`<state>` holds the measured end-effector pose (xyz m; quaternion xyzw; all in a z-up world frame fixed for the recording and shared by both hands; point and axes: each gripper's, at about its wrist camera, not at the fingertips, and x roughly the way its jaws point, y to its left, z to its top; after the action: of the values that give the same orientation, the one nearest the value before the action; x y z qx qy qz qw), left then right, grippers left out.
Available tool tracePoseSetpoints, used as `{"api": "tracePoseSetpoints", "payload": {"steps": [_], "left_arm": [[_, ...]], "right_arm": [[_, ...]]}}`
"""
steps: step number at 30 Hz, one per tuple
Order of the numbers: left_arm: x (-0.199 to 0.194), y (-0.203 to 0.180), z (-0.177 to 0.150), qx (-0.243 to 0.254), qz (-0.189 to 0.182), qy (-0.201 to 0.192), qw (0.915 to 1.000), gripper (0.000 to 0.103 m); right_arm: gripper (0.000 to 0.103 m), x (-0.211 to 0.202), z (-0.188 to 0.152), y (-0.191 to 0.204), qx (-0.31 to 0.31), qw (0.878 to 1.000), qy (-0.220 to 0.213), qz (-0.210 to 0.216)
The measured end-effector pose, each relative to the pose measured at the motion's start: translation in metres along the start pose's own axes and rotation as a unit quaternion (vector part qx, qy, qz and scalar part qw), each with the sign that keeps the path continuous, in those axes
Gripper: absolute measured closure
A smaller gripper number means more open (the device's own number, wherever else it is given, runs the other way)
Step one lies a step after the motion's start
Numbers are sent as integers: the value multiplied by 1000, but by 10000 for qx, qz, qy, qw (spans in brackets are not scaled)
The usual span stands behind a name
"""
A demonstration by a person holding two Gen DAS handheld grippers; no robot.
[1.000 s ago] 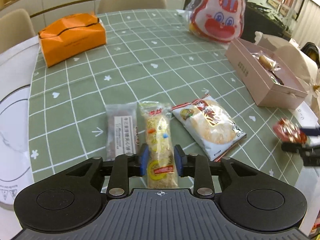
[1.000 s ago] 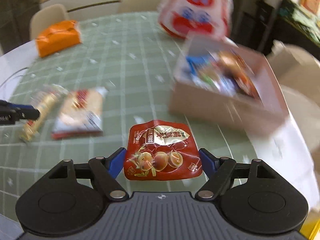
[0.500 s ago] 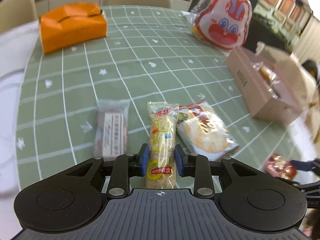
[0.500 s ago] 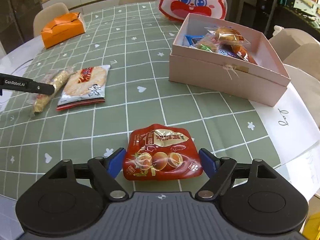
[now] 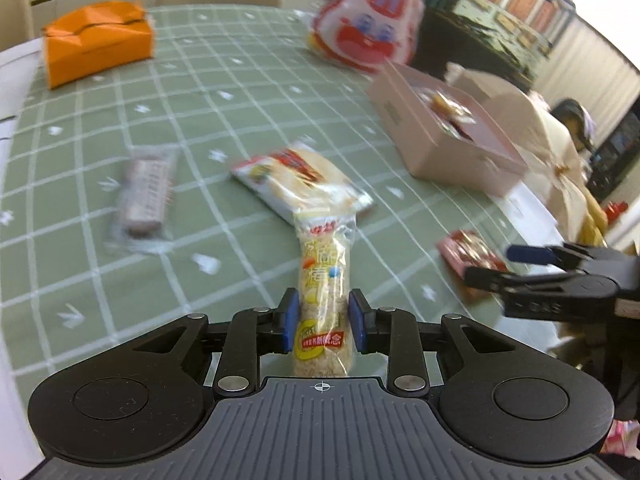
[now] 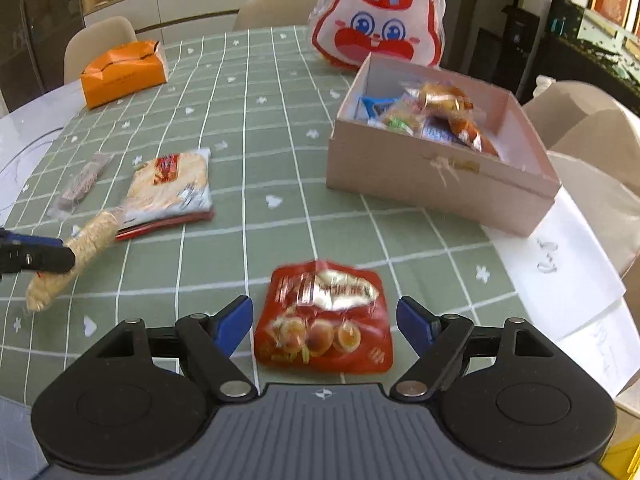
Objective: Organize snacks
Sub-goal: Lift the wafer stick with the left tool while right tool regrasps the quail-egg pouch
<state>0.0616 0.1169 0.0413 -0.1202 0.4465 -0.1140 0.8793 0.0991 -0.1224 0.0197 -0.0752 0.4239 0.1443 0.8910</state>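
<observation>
On the green checked cloth (image 6: 280, 128), the red pouch (image 6: 324, 320) lies between the right gripper's (image 6: 324, 320) wide-apart pads, untouched. The left gripper (image 5: 323, 320) clamps the rice bar (image 5: 324, 280), pink box (image 5: 432, 148) at two o'clock.

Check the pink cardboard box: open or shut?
Open. The pink cardboard box has no lid on, and the right wrist view looks straight down onto the wrapped snacks inside.

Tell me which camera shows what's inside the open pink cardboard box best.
The right wrist view: it looks down into the open pink cardboard box, showing the wrapped snacks inside it. The left wrist view shows the box blurred and side-on, with only a glimpse of its contents.
</observation>
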Motion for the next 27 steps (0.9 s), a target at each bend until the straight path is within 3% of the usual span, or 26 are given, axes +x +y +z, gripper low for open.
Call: {"api": "tracePoseSetpoints", "payload": {"steps": [7, 13, 17, 21, 25, 27], "left_arm": [[17, -28, -6, 330, 110, 251, 9991, 71], [23, -31, -4, 223, 5, 428, 9988, 70], [24, -23, -4, -121, -209, 547, 9982, 68], [27, -20, -8, -327, -329, 638, 9969, 68], [28, -32, -9, -79, -82, 604, 9981, 69], [28, -38, -10, 87, 42, 599, 9982, 69]], "right_arm": [[23, -2, -12, -7, -54, 9998, 95, -177], [23, -8, -23, -22, -169, 9967, 42, -798], [23, -12, -22, -40, 587, 9980, 90, -226], [23, -6, -8, -45, 1232, 9919, 130, 273], [23, 11, 11, -34, 1446, 9885, 251, 372], [23, 22, 17, -26, 1335, 9902, 357, 190]]}}
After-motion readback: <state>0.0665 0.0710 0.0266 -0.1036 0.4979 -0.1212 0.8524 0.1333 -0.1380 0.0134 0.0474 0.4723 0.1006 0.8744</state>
